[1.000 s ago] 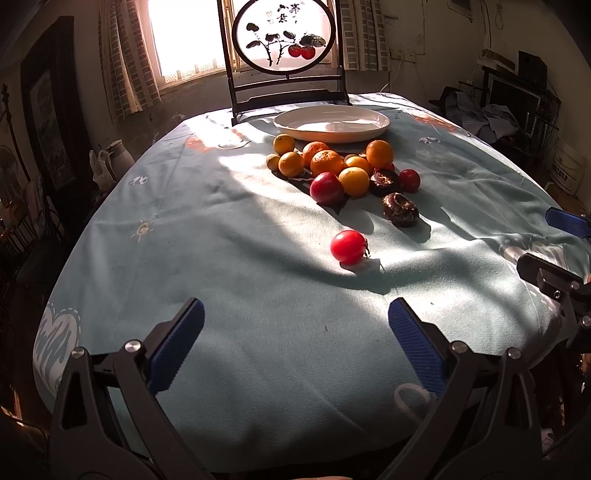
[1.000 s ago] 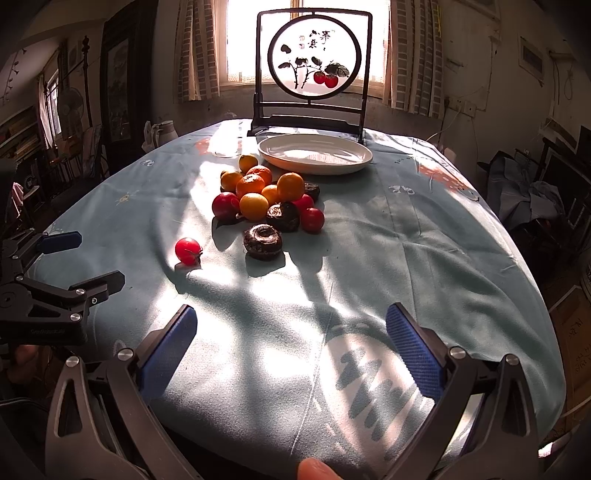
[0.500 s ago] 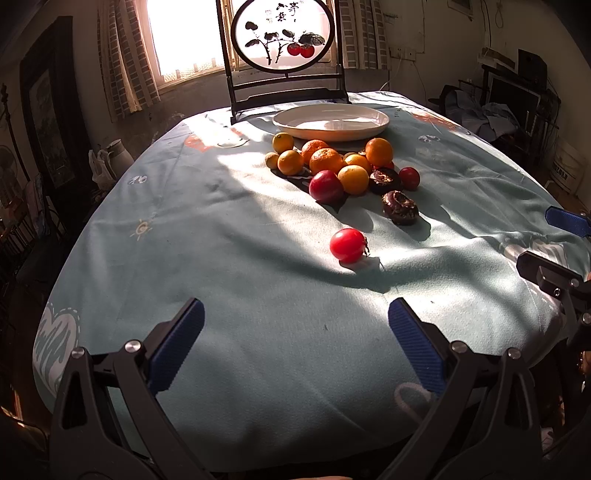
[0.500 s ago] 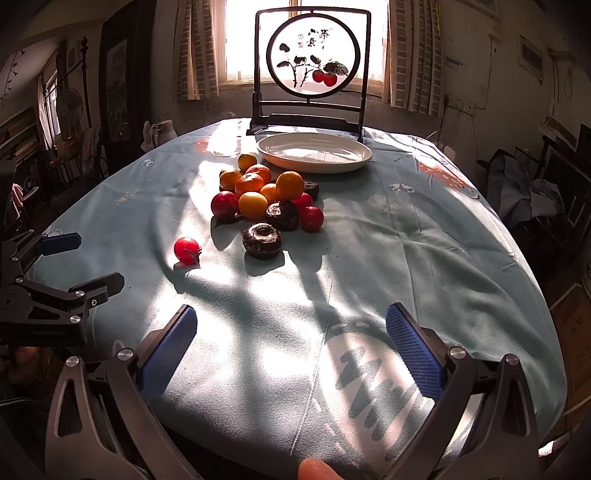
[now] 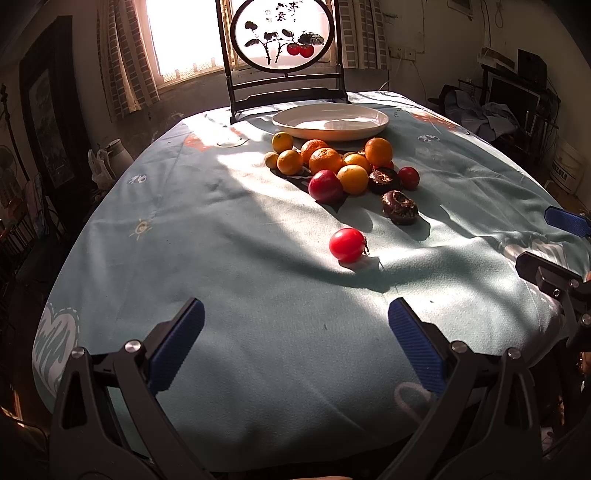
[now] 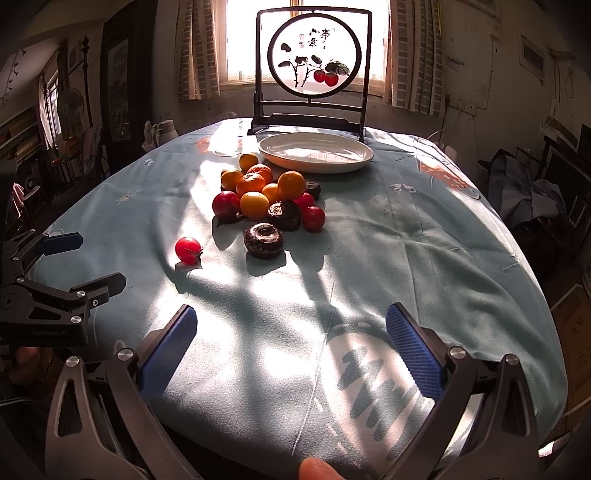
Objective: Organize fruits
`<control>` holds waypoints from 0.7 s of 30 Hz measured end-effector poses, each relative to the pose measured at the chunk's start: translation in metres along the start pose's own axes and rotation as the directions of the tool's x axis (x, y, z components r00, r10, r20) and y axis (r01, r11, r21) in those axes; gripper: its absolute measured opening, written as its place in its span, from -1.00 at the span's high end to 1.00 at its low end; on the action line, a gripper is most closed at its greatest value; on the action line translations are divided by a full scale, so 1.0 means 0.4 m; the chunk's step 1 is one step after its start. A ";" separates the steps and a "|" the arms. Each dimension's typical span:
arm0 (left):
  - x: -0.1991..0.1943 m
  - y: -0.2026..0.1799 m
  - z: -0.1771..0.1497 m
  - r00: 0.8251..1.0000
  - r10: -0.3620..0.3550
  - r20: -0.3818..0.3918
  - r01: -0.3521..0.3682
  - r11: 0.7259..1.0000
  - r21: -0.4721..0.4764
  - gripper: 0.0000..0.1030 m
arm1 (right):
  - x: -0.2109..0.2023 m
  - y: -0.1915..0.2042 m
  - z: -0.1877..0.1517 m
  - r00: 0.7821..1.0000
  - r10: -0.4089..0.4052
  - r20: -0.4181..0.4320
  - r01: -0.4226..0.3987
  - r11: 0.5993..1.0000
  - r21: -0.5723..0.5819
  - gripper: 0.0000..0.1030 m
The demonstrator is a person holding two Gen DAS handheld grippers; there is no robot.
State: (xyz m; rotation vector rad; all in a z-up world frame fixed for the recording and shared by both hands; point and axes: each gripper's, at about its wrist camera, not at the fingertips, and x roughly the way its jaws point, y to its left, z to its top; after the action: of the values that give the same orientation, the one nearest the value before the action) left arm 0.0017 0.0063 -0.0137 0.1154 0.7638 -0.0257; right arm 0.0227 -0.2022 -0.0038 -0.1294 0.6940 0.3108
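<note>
Fruit fills the upper middle of the left wrist view: we see a cluster of oranges (image 5: 325, 159) and darker fruits just below a white plate (image 5: 330, 120), which stands bare in front of a framed round screen (image 5: 282, 35). One red tomato (image 5: 347, 244) lies apart from the cluster, near the frame's centre, on the pale blue tablecloth (image 5: 184, 240). Our left gripper (image 5: 295, 343) spans the bottom of the frame, jaws spread wide with nothing between them.

From the right wrist view, we find the same cluster (image 6: 271, 190) left of centre, the plate (image 6: 316, 152) above it, and a dark ring-shaped fruit (image 6: 263, 240) just below the cluster. The tomato (image 6: 188, 250) sits to the ring's left. Our right gripper (image 6: 291, 347) gapes wide at the bottom, holding nothing; the left gripper (image 6: 94, 262) shows at the left edge, also spread.
</note>
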 end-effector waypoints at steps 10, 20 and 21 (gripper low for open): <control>0.004 -0.003 -0.002 1.000 0.000 -0.004 0.000 1.000 0.001 -0.96 | -0.001 0.002 -0.001 1.000 0.004 -0.002 -0.004 1.000 0.002 -0.97; 0.023 -0.008 -0.007 1.000 -0.005 -0.030 0.005 1.000 -0.003 -0.96 | 0.016 0.008 0.006 0.997 0.074 -0.004 -0.074 0.997 0.016 -0.97; 0.027 -0.005 -0.005 0.999 -0.007 -0.035 0.007 1.000 -0.004 -0.96 | 0.021 0.010 0.011 0.996 0.084 -0.004 -0.084 0.996 0.015 -0.97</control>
State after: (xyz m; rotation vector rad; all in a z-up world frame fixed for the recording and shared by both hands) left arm 0.0079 0.0047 -0.0227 0.1096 0.7992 -0.0287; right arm 0.0302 -0.1955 -0.0059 -0.0871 0.7077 0.3862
